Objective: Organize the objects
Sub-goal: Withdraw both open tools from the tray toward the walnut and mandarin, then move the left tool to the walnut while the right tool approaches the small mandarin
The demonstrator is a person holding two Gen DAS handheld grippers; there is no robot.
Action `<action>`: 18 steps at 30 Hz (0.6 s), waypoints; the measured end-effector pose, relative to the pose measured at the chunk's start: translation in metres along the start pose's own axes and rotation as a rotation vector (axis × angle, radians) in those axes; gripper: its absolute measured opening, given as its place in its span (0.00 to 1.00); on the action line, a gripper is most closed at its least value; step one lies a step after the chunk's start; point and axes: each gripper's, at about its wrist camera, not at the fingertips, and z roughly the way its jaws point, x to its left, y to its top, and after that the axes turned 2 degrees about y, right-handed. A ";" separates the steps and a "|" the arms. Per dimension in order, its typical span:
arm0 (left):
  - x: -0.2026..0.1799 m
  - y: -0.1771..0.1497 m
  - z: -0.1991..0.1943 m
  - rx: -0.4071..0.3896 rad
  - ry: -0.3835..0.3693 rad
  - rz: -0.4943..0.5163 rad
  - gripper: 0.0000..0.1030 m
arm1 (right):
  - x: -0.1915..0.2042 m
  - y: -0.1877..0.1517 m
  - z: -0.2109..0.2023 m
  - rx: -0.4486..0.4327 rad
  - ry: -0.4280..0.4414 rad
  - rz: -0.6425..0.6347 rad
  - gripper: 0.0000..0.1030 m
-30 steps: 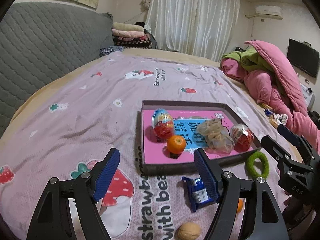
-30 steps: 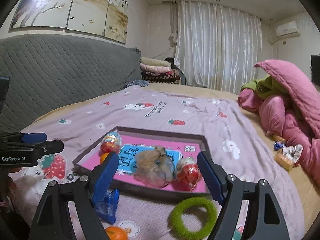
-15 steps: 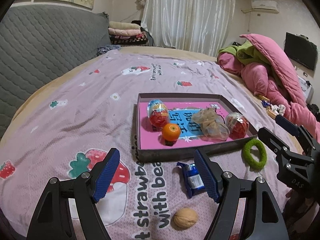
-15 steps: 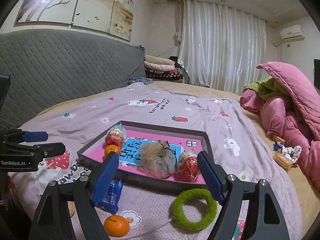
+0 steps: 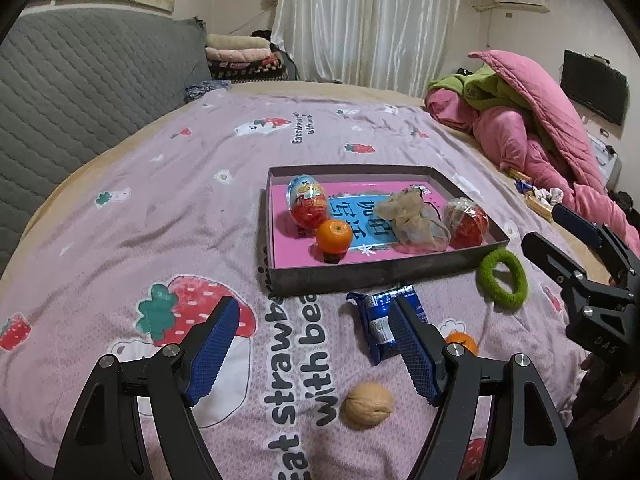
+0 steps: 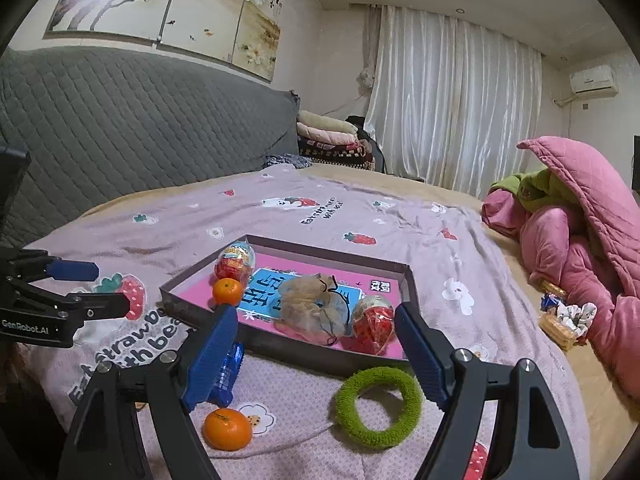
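A shallow grey tray (image 5: 360,277) (image 6: 188,278) with a pink floor lies on the bedspread. It holds a toy egg (image 5: 306,200) (image 6: 235,265), an orange (image 5: 334,235) (image 6: 227,291), a crumpled mesh bag (image 5: 414,222) (image 6: 316,308) and a red wrapped ball (image 5: 467,222) (image 6: 374,325). In front of it lie a blue snack packet (image 5: 378,322) (image 6: 230,372), a walnut (image 5: 368,404), a second orange (image 5: 462,342) (image 6: 227,428) and a green ring (image 5: 503,276) (image 6: 378,406). My left gripper (image 5: 316,348) is open above the bedspread, left of the packet. My right gripper (image 6: 316,354) is open, empty, over the tray's near edge.
A pink quilt heap (image 5: 532,132) (image 6: 580,240) fills the right side, with small snacks (image 6: 564,320) beside it. A grey padded headboard (image 5: 80,80) rises at the left. Folded blankets (image 5: 240,56) are stacked at the back by the curtain.
The left gripper's view has drawn back and tipped a little: the tray sits higher and smaller, and the walnut has come fully into sight. The right gripper has stayed about where it was.
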 end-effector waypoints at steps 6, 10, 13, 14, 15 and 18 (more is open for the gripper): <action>0.000 -0.005 0.000 0.011 -0.005 0.009 0.76 | -0.001 -0.002 -0.003 0.014 0.032 0.013 0.78; -0.002 -0.008 0.001 0.018 -0.006 0.018 0.76 | 0.001 -0.004 -0.005 0.018 0.044 0.005 0.78; -0.004 -0.011 0.001 0.024 -0.006 0.023 0.76 | 0.004 -0.007 -0.004 0.028 0.053 -0.008 0.78; -0.005 -0.012 0.001 0.025 -0.007 0.023 0.76 | 0.005 -0.007 -0.004 0.032 0.057 -0.012 0.78; -0.005 -0.013 0.002 0.028 -0.007 0.024 0.76 | 0.006 -0.009 -0.004 0.037 0.060 -0.017 0.78; -0.007 -0.015 0.003 0.042 -0.014 0.024 0.76 | 0.009 -0.012 -0.003 0.050 0.065 -0.034 0.78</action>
